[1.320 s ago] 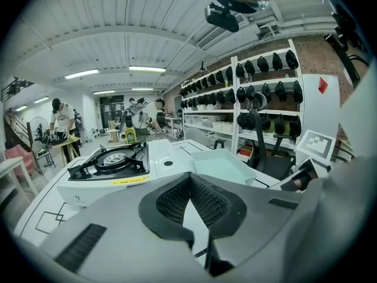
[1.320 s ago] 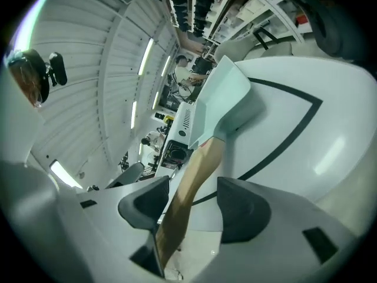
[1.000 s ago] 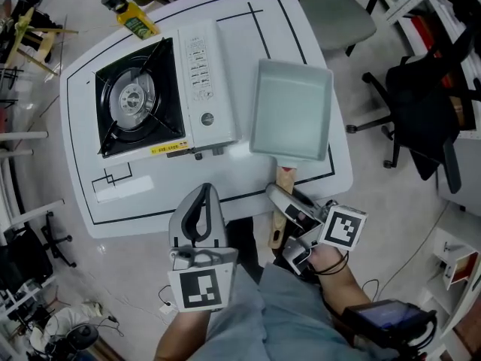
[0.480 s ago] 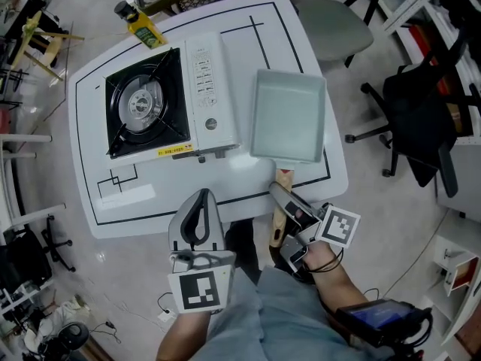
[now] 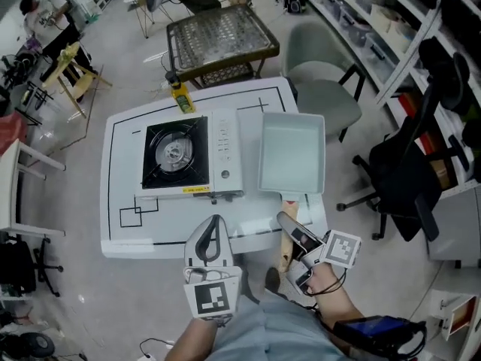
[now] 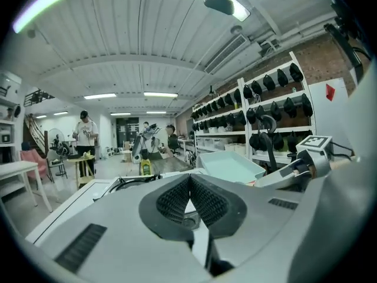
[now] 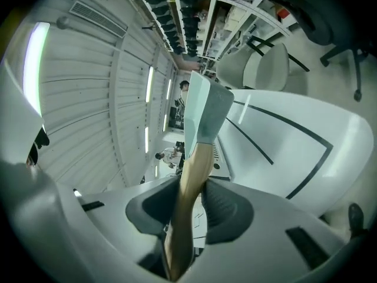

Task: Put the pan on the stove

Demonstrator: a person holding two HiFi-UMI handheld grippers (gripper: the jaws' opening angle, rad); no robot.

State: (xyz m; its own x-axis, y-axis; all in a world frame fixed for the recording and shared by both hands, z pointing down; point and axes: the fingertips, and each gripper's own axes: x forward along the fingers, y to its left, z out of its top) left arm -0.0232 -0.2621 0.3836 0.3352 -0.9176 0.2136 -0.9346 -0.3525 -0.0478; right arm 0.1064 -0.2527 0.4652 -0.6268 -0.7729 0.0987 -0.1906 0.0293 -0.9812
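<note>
A pale teal rectangular pan [image 5: 291,153] lies on the white table [image 5: 128,198], just right of the portable gas stove [image 5: 225,153] with its black burner [image 5: 174,153]. Its wooden handle [image 5: 287,209] sticks out over the table's near edge. My right gripper [image 5: 289,230] has that handle [image 7: 189,158] between its jaws, which are closing, and both pads touch the wood. The pan [image 7: 203,108] rises ahead of the right gripper [image 7: 189,187]. My left gripper [image 5: 212,230] is shut and empty at the near edge, left of the handle. In the left gripper view, the left gripper [image 6: 189,196] points over the stove [image 6: 132,181] and pan [image 6: 232,165].
A yellow bottle [image 5: 180,96] stands at the table's far edge behind the stove. Beyond it is a wire-topped cart [image 5: 218,36]. A grey chair [image 5: 319,77] is at the far right corner and a black office chair [image 5: 409,164] to the right. Shelving lines the right side.
The head view has pulled back and tilted up, so the table looks smaller and more of the room shows. Both grippers and the pan keep their places at the near edge.
</note>
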